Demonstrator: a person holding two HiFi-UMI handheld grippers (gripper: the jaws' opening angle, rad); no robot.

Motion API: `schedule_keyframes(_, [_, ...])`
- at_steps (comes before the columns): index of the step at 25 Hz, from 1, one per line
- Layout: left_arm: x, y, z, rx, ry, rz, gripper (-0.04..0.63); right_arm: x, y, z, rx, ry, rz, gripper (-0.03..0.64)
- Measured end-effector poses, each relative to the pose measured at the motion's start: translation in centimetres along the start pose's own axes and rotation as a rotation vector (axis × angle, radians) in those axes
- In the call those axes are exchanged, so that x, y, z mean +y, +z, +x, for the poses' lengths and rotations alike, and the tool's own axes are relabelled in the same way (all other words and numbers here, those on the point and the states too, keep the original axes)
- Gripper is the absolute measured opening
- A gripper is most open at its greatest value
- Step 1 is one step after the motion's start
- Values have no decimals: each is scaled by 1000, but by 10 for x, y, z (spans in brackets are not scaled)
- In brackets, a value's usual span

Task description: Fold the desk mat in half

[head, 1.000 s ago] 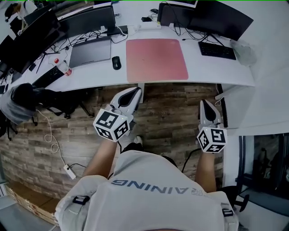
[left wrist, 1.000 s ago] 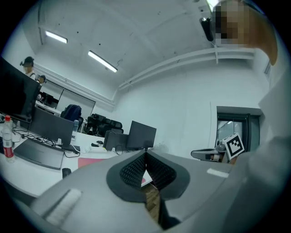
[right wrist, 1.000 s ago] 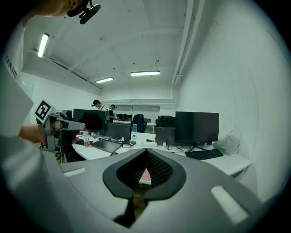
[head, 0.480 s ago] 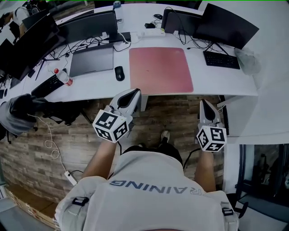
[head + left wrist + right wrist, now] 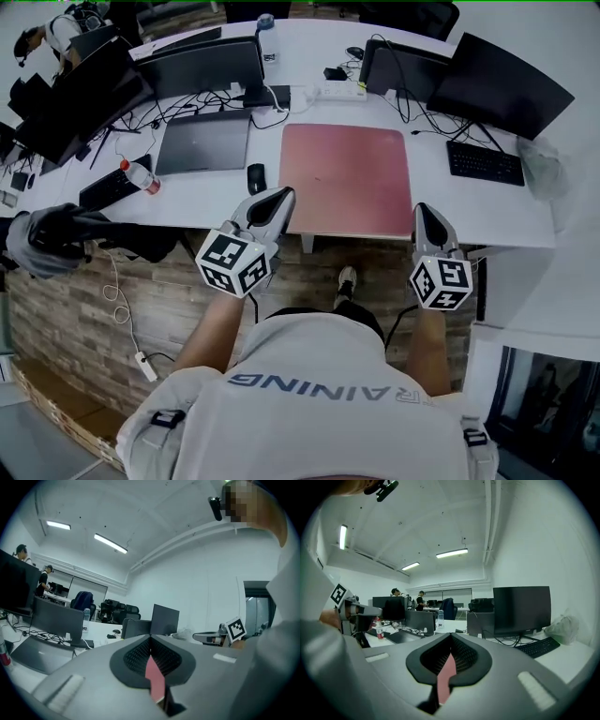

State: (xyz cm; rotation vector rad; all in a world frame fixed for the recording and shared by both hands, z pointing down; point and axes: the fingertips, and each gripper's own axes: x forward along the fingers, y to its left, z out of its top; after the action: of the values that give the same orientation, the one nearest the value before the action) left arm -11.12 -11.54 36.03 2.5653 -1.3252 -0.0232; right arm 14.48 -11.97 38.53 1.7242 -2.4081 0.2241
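Observation:
A pink desk mat [image 5: 347, 178] lies flat and unfolded on the white desk [image 5: 487, 211]. My left gripper [image 5: 277, 197] hovers just left of the mat's near left corner, its jaws shut on nothing. Just right of the near right corner, my right gripper [image 5: 423, 212] is also shut and empty. In the left gripper view the jaws [image 5: 150, 636] meet at the tip, and a strip of the mat [image 5: 154, 677] shows through the gap below. The right gripper view shows the same: closed tip [image 5: 451, 635], with the pink mat [image 5: 446, 677] beyond.
A black mouse [image 5: 256, 177] and a closed laptop [image 5: 204, 141] lie left of the mat. A red-capped bottle [image 5: 139, 175] is further left. A keyboard [image 5: 485, 162] and monitors [image 5: 497, 84] stand to the right, a power strip [image 5: 337, 92] behind. An office chair [image 5: 56, 234] sits at the left.
The person has stepped toward the desk. Both grippers, earlier over the floor short of the desk edge, now sit at the mat's near corners. Their jaws stayed shut.

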Motion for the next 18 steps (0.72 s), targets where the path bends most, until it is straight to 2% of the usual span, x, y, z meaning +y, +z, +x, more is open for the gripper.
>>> schedule_keyframes(5, [-5, 15, 63, 2, 26, 12, 0, -56, 13, 45, 13, 34, 6, 15])
schedule_keyframes(12, [-8, 13, 144, 39, 53, 9, 0, -125, 13, 101, 57, 77, 19, 15])
schedule_keyframes(18, [-7, 6, 188, 73, 86, 5, 0, -158, 4, 145, 96, 137, 36, 17])
